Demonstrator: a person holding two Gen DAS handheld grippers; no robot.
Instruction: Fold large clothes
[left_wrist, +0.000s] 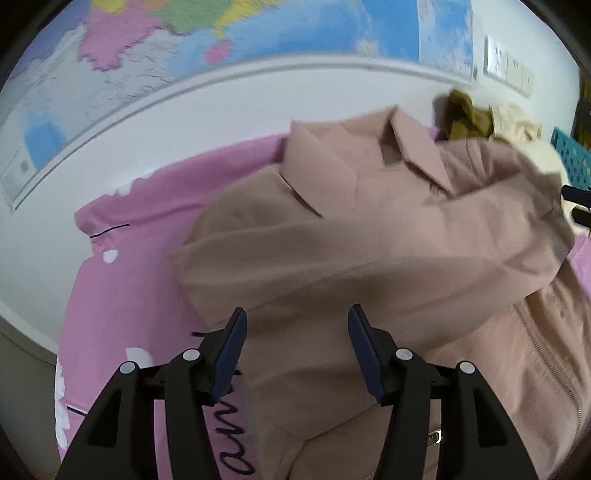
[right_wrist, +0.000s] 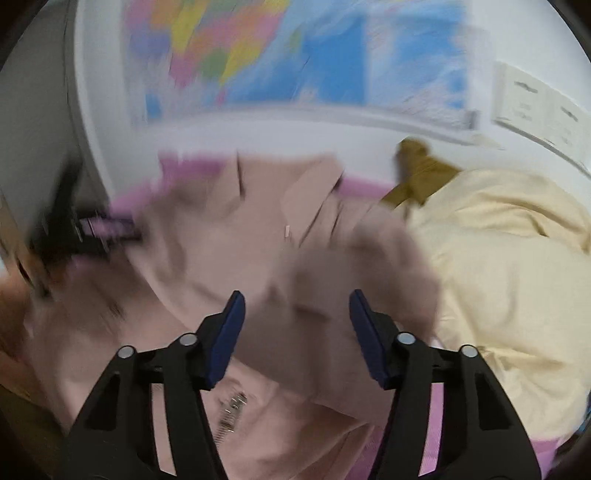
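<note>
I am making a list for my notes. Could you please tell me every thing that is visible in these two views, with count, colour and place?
jacket: one, dusty pink-beige, with collar and zipper, spread on the bed in front of both claws
bed sheet: one, pink with white flowers, under the jacket
cream garment: one, pale yellow, right of the jacket
olive garment: one, olive-brown, by the wall behind the cream garment
map: one, many colours, on the white wall
wall switches: one group, white, right of the map
left claw: one, black with blue pads, open above the jacket
right claw: one, black with blue pads, open above the jacket
</note>
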